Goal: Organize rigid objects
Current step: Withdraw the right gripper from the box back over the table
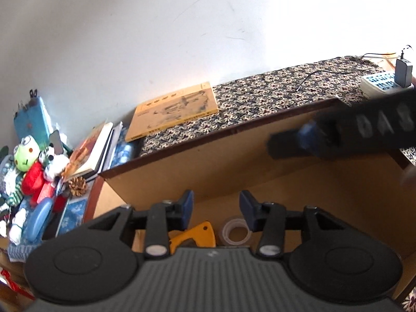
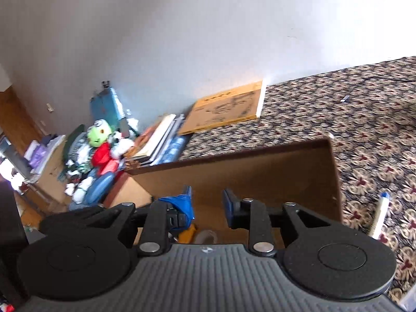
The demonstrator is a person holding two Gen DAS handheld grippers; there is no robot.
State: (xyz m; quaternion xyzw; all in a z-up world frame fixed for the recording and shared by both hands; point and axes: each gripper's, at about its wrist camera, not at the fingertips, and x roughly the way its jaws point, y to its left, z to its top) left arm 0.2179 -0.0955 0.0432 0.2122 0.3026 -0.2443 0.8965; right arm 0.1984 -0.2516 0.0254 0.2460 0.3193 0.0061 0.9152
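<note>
Left wrist view: left gripper (image 1: 216, 208) parted, empty, over cardboard box (image 1: 260, 161) holding yellow tool (image 1: 197, 235) and tape roll (image 1: 235, 231); withdraw straight up, clearing box rim. Right gripper (image 2: 206, 205) likewise parted, empty.

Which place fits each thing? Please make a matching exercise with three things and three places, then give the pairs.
Things:
1. yellow tool
2. yellow book
3. pine cone

Places:
A. flat on the patterned cloth by the wall
B. inside the cardboard box, beside the tape roll
C. outside the box, beside the plush toys

Pairs: 1-B, 2-A, 3-C
</note>
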